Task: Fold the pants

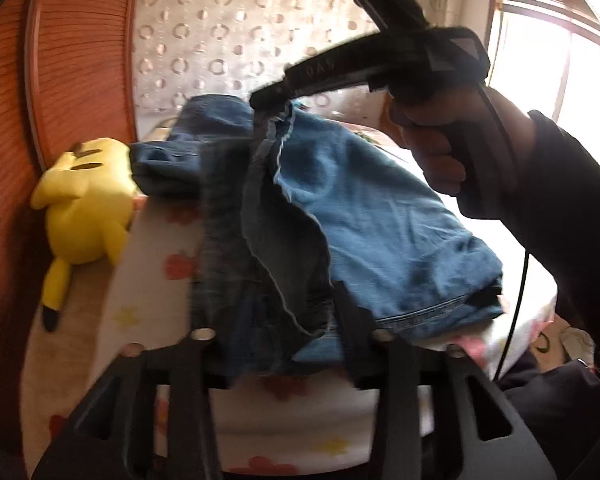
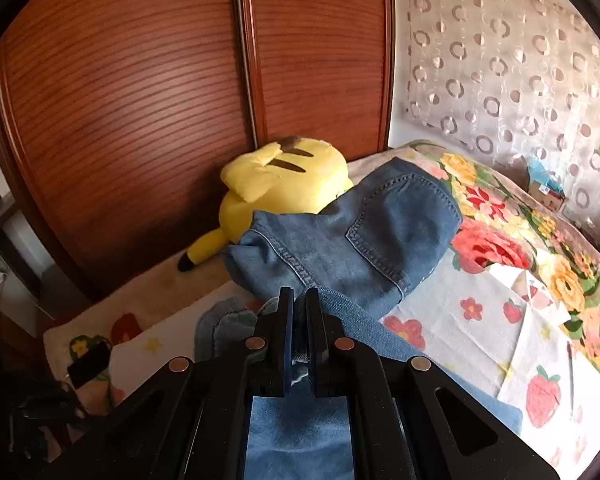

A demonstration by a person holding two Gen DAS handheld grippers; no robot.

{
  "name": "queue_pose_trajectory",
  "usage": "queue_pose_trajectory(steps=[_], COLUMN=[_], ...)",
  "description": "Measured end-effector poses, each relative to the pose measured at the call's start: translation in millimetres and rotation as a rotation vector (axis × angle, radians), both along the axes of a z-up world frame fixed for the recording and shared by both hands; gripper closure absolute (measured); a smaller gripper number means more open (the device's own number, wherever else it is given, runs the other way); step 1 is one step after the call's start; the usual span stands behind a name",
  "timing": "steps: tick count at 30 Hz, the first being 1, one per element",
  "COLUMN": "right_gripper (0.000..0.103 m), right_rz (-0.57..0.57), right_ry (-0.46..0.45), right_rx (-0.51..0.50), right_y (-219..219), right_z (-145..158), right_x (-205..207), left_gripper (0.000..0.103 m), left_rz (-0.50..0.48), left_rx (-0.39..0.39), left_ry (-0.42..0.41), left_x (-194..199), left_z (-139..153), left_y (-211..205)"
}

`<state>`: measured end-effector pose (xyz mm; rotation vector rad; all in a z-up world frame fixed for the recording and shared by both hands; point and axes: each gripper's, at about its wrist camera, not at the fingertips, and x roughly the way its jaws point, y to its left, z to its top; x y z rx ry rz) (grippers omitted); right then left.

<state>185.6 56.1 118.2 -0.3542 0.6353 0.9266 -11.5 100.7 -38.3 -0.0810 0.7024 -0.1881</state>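
A pair of blue denim pants (image 1: 364, 216) is seen on a bed covered with a flower-print sheet (image 2: 480, 320), partly lifted off it. In the right wrist view the seat of the pants, with 1 stitched back pocket showing, lies bunched near the far side of the bed and rests against a yellow plush toy (image 2: 284, 184). The toy lies at the foot of a reddish wooden wardrobe (image 2: 140, 100) with 2 ribbed doors.

The right gripper (image 2: 299, 304) is shown with its 2 fingers drawn close together – a fold of denim is pinched between the pads, and more cloth hangs beneath the jaws. In the left wrist view the same gripper (image 1: 272, 98) is seen from the side, raised above the bed, with a hem edge of the pants clamped at its tip and the fabric draped down from it. It is held by a hand (image 1: 436, 148) in a dark sleeve (image 1: 560, 200), and a thin black cable (image 1: 520, 280) hangs beside the sleeve.

The left gripper (image 1: 272, 308) is shown with its jaws about half apart. Denim lies in the gap between them, but the left finger is blurred – whether the pads press on the cloth cannot be told.

A sheer curtain with a ring pattern (image 2: 500, 60) hangs behind the bed, and a bright window (image 1: 540, 60) is seen at the right of the left wrist view.
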Motion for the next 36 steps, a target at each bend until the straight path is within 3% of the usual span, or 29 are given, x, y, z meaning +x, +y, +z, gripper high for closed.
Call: queue_pose_trajectory(steps=[6,9,10,11,16,19,27,36], right_gripper=[0.095,0.076,0.063,0.058,0.058,0.053,0.052,0.052], right_rz=[-0.008,-0.005,-0.007,-0.007,-0.037,-0.092,-0.207,-0.306], right_ry=[-0.021,-0.012,-0.022,-0.03,-0.065,-0.065,-0.022,0.083], right_rx=[-0.025,0.009,0.01,0.009,0.022,0.044,0.016,0.01], right_y=[-1,-14,-17,-20,-50,-82,-155,-202], right_z=[6,10,12,11,16,14,-26,-67], right_x=[-15,-19,-22,-23,-28,-28,-37,-40], left_gripper=[0.049,0.049,0.049,0.049,0.048,0.019,0.019,0.019], left_rz=[0.036,0.036,0.035,0.037,0.021,0.024,0.016,0.033], left_rx=[0.011,0.014,0.016,0.02,0.025,0.05,0.078,0.1], left_ry=[-0.019,-0.019,-0.02,-0.023,-0.031,-0.039,-0.029,-0.004], left_x=[0,4,5,7,14,19,31,40], left_z=[6,8,9,10,14,15,14,6], left_y=[10,9,9,7,1,-3,-19,-30])
